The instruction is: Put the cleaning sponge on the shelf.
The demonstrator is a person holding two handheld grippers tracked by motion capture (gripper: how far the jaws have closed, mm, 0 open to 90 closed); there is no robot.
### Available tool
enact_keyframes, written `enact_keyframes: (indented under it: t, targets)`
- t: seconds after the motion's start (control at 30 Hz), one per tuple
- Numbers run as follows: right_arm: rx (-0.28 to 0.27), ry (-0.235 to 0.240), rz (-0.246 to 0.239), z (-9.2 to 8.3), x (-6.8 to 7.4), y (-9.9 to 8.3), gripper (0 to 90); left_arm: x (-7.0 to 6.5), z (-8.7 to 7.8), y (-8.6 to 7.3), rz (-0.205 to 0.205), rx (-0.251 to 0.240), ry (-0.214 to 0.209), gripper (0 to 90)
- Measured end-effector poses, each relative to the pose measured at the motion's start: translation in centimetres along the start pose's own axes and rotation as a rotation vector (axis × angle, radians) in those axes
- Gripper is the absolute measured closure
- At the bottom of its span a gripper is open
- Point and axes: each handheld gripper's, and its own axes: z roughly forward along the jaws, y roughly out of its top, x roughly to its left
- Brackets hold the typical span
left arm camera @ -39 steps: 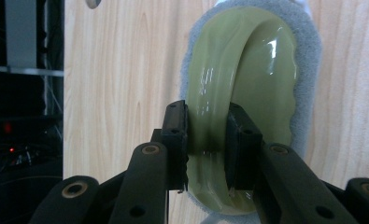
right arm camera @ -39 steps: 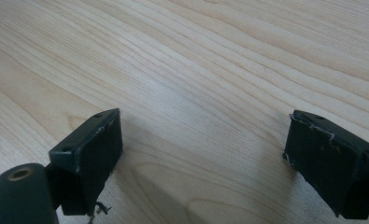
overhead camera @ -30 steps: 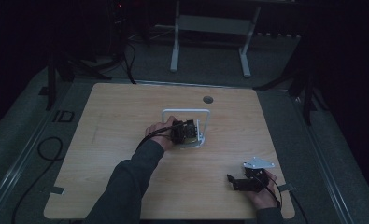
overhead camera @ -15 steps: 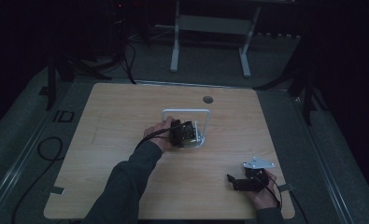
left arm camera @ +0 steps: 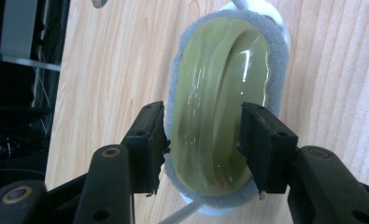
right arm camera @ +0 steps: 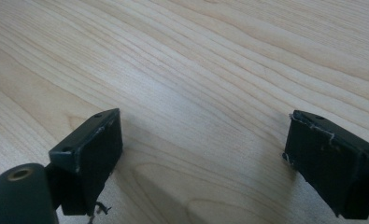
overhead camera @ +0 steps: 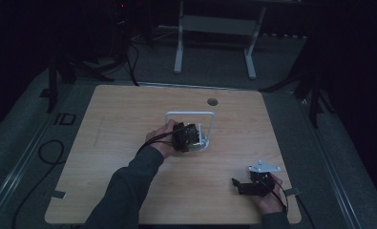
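Little has shifted; left gripper [left arm camera: 203, 144] jaws, just opened, flank the sponge [left arm camera: 224, 105], seemingly unpressed; right gripper [right arm camera: 203, 163] gapes empty.

left tool [overhead camera: 195, 138]: jaws just opened, apart, mid-table | right tool [overhead camera: 241, 185]: jaws wide apart, near table edge

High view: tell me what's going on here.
A person holds a gripper in each hand. The left gripper, at the white wire stand mid-table, has just been opening its jaws; they flank a green, grey-rimmed pad without pinching it. The right gripper rests open near the front edge of the table.
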Motion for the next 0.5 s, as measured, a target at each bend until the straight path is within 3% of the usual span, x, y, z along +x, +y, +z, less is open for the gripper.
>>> enact_keyframes:
  t: [0.23, 0.37, 0.5]
  targets:
    - [0.000, 0.000, 0.000, 0.0, 0.0, 0.0, 10.9, 0.4, -1.4, -0.5, -0.049, -0.053, -0.031, 54.9]
    - [-0.002, -0.001, -0.004, 0.0, 0.0, 0.0, 10.9, 0.8, -2.8, -1.2, -0.134, -0.138, -0.100, 56.0]
    - [-0.001, 0.000, -0.002, 0.0, 0.0, 0.0, 10.9, 0.7, -3.8, -2.2, -0.206, -0.198, -0.136, 56.2]
